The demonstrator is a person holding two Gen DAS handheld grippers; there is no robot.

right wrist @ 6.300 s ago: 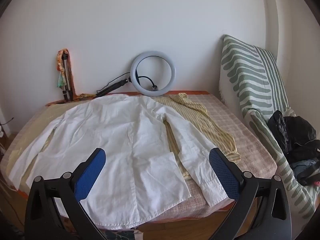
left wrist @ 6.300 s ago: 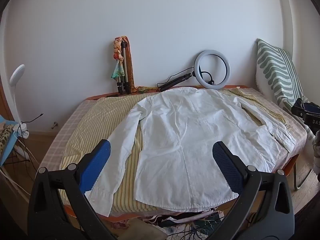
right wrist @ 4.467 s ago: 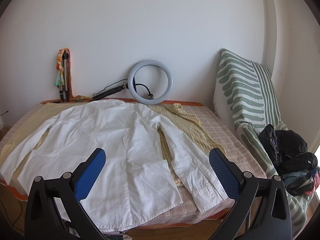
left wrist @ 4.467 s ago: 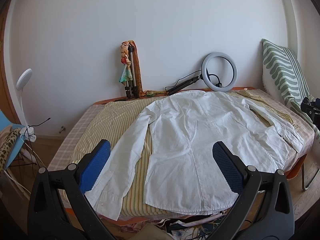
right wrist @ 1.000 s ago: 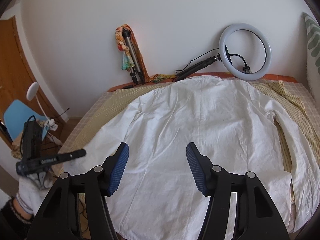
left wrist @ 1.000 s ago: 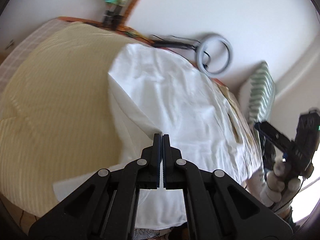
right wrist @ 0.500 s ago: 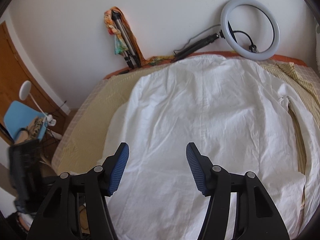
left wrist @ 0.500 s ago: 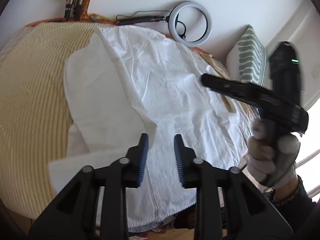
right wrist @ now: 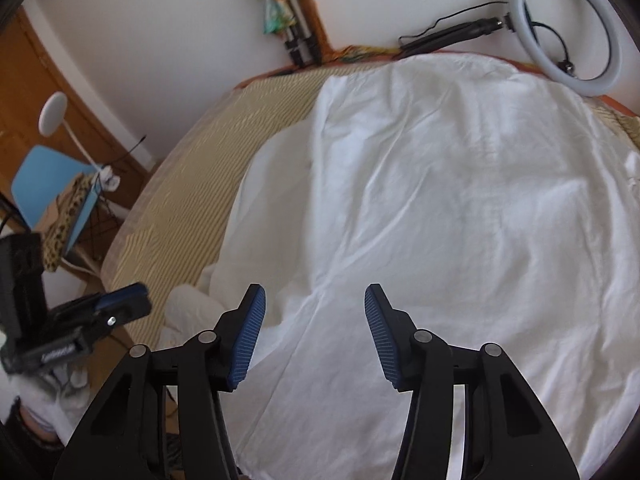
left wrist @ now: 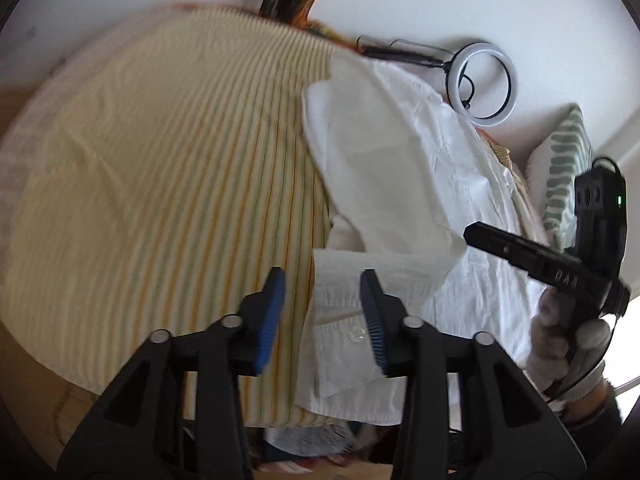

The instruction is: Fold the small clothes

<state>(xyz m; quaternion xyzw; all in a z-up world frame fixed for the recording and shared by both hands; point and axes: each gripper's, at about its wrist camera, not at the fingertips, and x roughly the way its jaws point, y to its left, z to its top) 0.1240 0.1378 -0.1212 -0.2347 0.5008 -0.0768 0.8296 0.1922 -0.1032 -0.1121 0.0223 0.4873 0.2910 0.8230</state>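
Item: white shirt, one, laid flat on the yellow striped cloth that covers the table. Your step in hand, as judged: the first side fold. The shirt's left sleeve lies doubled back over the body, its cuff near the hem at the table's front edge.

Left gripper: yours, jaws apart and opening. The cuff edge lies below and between them, but the pads do not press on it. It reads as a release, the sleeve just set down.

Right gripper: jaws apart but closing, hanging over the lower body of the shirt with fabric beneath them and nothing clamped. Whether the tips touch the cloth cannot be told.

Next move, as judged: you need a fresh hold on the shirt's left side panel, to carry it over along a straight line. Pinch one layer only, since the sleeve beneath is loose and could drag.

Surroundings, left to right:
- blue chair with a leopard-print cloth
- white lamp, near a wooden door
- folded tripods against the white wall
- ring light at the table's far edge
- green striped cushion, far right
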